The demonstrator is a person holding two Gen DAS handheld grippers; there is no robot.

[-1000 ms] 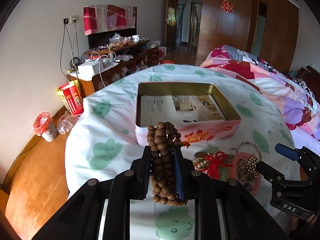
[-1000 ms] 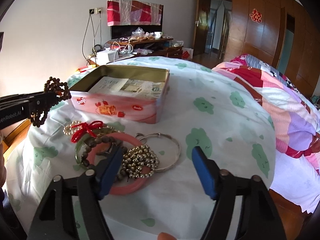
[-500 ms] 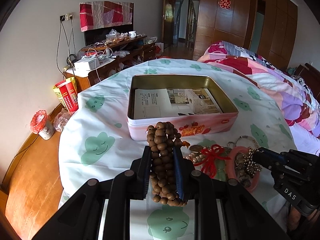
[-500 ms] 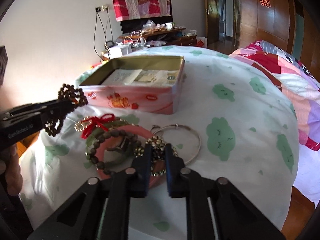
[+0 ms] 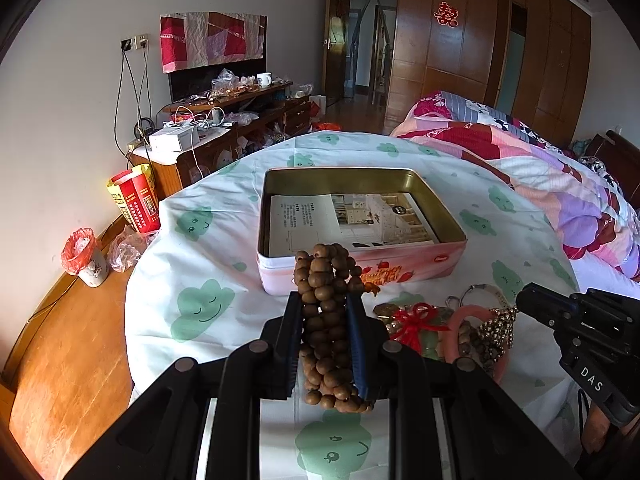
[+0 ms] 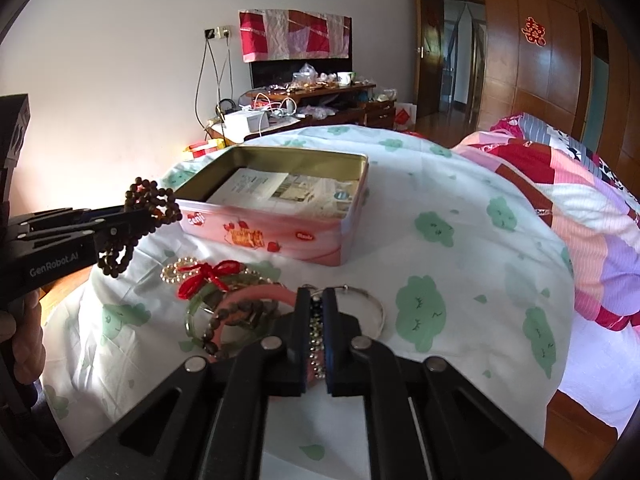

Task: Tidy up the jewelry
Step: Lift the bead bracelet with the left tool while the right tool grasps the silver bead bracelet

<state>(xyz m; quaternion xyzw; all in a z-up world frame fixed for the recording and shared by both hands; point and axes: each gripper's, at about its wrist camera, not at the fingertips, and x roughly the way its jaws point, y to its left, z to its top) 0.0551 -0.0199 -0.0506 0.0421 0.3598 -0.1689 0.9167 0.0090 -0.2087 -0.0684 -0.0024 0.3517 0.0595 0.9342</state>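
The wooden bead bracelet (image 5: 325, 320) hung bunched between the fingers of the left gripper (image 5: 325, 300), its long axis running along the fingers, one end of the bundle projecting past the fingertips toward the tin box (image 5: 440, 256), the other drooping below the pads; the jaws stood narrowly apart, clamped on the beads from both sides; the bundle was held clear of the tablecloth (image 5: 208, 256), just short of the near wall of the box. The box lay open on the tablecloth, long axis crosswise in the left wrist view, with printed leaflets (image 5: 344, 218) flat inside. The right gripper (image 6: 316, 308) had just been closing; its jaws stood almost together, pinching the metal bead bracelet (image 6: 316, 344), whose strand ran lengthwise between the pads; that bracelet lay at the jewelry pile, over the pink bangle (image 6: 260, 292), beside the silver bangle (image 6: 372, 304), the green bangle (image 6: 196, 308) and the red-bowed pearl piece (image 6: 200, 276); the pile rested in front of the box.
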